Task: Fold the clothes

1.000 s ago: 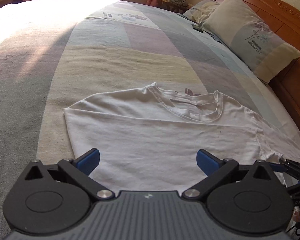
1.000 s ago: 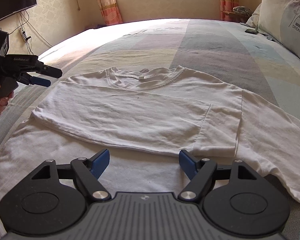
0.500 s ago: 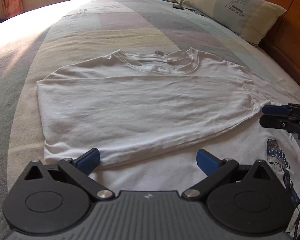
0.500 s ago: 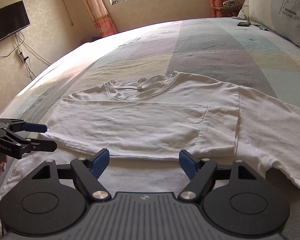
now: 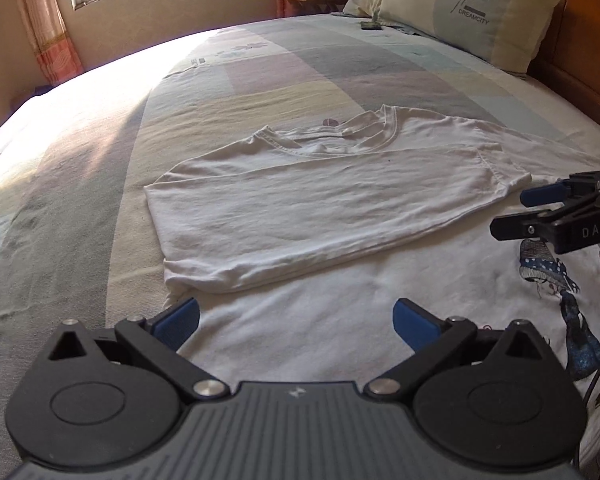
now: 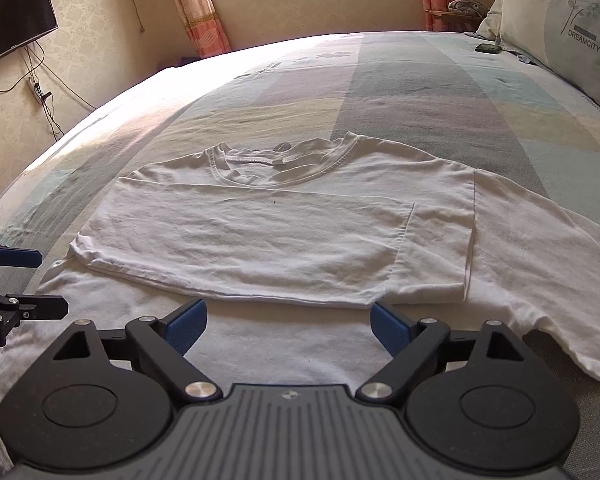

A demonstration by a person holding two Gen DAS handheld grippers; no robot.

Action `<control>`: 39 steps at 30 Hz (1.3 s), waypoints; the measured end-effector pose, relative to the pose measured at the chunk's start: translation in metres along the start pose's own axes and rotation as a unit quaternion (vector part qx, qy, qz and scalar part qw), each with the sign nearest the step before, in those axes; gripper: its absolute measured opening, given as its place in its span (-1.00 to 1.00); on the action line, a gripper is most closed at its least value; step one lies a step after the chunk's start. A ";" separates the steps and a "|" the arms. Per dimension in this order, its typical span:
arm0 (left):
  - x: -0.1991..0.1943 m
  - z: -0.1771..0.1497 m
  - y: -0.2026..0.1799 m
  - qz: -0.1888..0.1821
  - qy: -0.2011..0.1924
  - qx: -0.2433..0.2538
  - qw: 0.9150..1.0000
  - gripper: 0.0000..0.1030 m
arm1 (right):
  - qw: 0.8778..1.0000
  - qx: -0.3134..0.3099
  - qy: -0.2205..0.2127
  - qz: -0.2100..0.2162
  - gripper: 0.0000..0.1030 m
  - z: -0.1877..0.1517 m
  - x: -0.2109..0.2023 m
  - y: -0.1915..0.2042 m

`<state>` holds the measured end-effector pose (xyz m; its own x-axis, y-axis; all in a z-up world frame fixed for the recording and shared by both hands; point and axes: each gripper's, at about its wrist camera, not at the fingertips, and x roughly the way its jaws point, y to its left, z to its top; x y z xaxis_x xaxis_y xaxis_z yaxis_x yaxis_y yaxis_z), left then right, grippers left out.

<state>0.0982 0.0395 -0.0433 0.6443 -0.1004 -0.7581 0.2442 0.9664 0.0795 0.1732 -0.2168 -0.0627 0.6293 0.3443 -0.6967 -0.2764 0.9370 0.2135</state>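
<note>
A white T-shirt (image 5: 300,208) lies on the bed with one side folded over across its body, collar toward the window. A printed figure shows on its near part (image 5: 556,280). My left gripper (image 5: 296,322) hovers open over the shirt's near edge, nothing between its blue pads. In the right wrist view the same shirt (image 6: 284,232) spreads out with one sleeve folded in, and my right gripper (image 6: 288,324) stands open just short of the folded edge. Each gripper shows in the other's view: the right gripper (image 5: 528,212) at the right, the left gripper (image 6: 40,280) at the left, both open.
The bedspread (image 5: 284,68) has pastel patches. Pillows (image 5: 468,12) lean on a wooden headboard (image 5: 580,52) at the right. A small dark device (image 6: 487,48) lies near the pillows. Beyond the bed are a window, curtains (image 6: 196,8) and a wall-mounted screen (image 6: 16,20).
Both grippers have drawn back toward the near side of the shirt and stayed open. The views have lifted, showing more of the room. The shirt has not moved.
</note>
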 end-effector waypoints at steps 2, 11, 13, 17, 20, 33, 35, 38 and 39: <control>-0.017 -0.005 -0.006 -0.004 -0.005 0.013 1.000 0.99 | 1.000 -0.013 0.018 -0.006 0.96 -0.006 -0.002 0.015; -0.030 -0.055 -0.040 0.003 -0.017 0.027 0.999 0.99 | 0.993 -0.042 0.066 -0.088 1.00 -0.088 -0.040 0.044; -0.031 -0.066 -0.047 -0.013 -0.013 0.017 1.000 0.99 | 0.993 -0.010 0.070 -0.090 1.00 -0.104 -0.058 0.040; -0.037 -0.080 -0.053 -0.032 -0.015 0.006 0.999 0.99 | 0.992 -0.016 0.060 -0.108 1.00 -0.128 -0.075 0.043; -0.044 -0.088 -0.055 -0.038 -0.021 0.002 0.999 0.99 | 0.991 -0.018 0.058 -0.122 1.00 -0.135 -0.079 0.047; -0.045 -0.086 -0.065 -0.009 -0.016 -0.010 1.000 0.99 | 0.996 0.039 0.028 -0.073 1.00 -0.125 -0.093 0.021; -0.044 -0.082 -0.074 -0.009 -0.015 0.005 1.000 0.99 | 0.995 0.077 -0.010 -0.062 1.00 -0.123 -0.109 -0.001; -0.042 -0.076 -0.089 -0.015 -0.015 0.022 1.000 0.99 | 0.983 0.152 -0.079 -0.064 1.00 -0.124 -0.140 -0.050; -0.041 -0.074 -0.094 -0.018 -0.015 0.027 0.999 0.99 | 0.976 0.183 -0.103 -0.066 1.00 -0.125 -0.150 -0.071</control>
<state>-0.0052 -0.0292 -0.0675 0.6561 -0.1424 -0.7411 0.3054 0.9481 0.0883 0.0076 -0.3419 -0.0588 0.7847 0.1884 -0.5905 0.0704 0.9194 0.3870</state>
